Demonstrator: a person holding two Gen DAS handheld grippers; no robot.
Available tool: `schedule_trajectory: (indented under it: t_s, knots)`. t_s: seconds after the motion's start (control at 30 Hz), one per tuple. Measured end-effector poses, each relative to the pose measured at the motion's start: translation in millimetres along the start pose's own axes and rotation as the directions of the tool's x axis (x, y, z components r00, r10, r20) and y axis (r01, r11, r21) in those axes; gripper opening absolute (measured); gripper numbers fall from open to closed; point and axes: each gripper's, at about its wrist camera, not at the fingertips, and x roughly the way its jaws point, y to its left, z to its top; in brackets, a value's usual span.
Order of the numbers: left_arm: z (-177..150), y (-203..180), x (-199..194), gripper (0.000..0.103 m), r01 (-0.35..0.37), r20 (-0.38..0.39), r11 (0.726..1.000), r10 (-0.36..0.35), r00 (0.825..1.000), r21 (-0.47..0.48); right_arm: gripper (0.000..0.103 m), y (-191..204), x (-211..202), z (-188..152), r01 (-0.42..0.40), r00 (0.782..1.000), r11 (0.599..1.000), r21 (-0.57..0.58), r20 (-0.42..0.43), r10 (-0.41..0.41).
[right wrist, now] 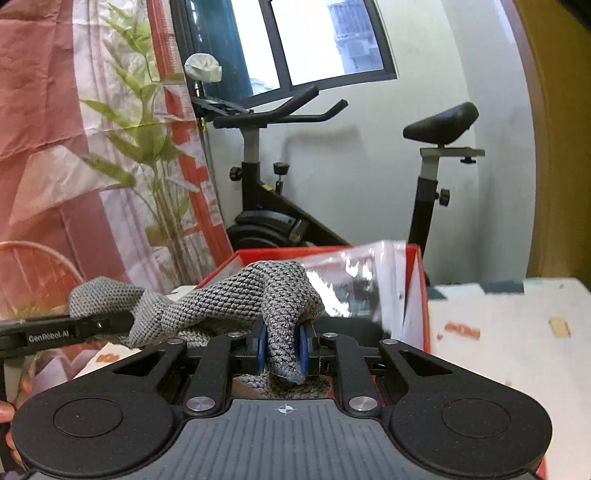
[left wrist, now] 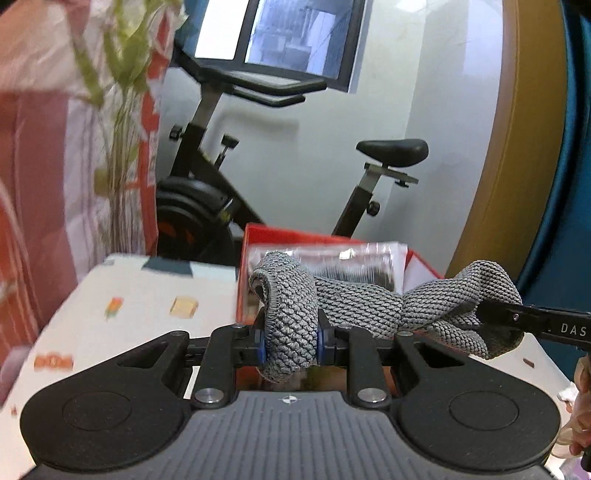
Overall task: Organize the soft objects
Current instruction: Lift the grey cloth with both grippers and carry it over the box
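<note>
A: Between our two grippers hangs the grey knitted cloth (left wrist: 354, 299), held up above the table (left wrist: 140, 295) and just in front of the red box (left wrist: 280, 232). We see it stretched sideways from one tool to the other.

B: Agreed. Our left gripper (left wrist: 290, 341) has its blue pads (left wrist: 258, 345) pressed against a bunched fold of the cloth, so we read it as clamped on the fabric. From that same view the right gripper (left wrist: 495, 317) comes in at the right edge, its black finger buried in the other end of the cloth.

A: And from the right wrist we get the mirror of that. Our right gripper (right wrist: 282, 349) pinches a narrow twist of the cloth (right wrist: 236, 295) between its blue pads (right wrist: 261, 347), with the tip of the fold drooping just below them. The left gripper (right wrist: 110, 325) enters at the left, and the fabric wraps over its finger.

B: Behind the cloth we both see a clear plastic packet (right wrist: 354, 280) standing in the red box (right wrist: 417, 295), shiny and a little blurred. What it contains we cannot tell.

A: The table wears a pale covering with small printed patches. Farther back stands a black exercise bike (left wrist: 229, 184) against the white wall, under a dark-framed window (left wrist: 295, 33), with a green plant (right wrist: 147, 140) and a pink-and-red patterned curtain (right wrist: 40, 110) to the left.
</note>
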Motion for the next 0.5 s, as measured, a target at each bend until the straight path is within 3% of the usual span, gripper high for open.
schedule_trajectory:
  t_s: [0.17,0.5]
  knots:
    - [31.4,-6.6,28.5,0.024,0.009,0.004,1.000,-0.009,1.000,0.010,0.015,-14.8,34.2,26.4,0.043,0.999,0.999,-0.013,-0.015,-0.043]
    - [65.3,-22.4,117.5,0.024,-0.024,-0.100,0.997,0.031,0.994,0.068,0.015,-30.2,125.7,43.1,0.124,0.981,0.988,-0.093,-0.138,-0.137]
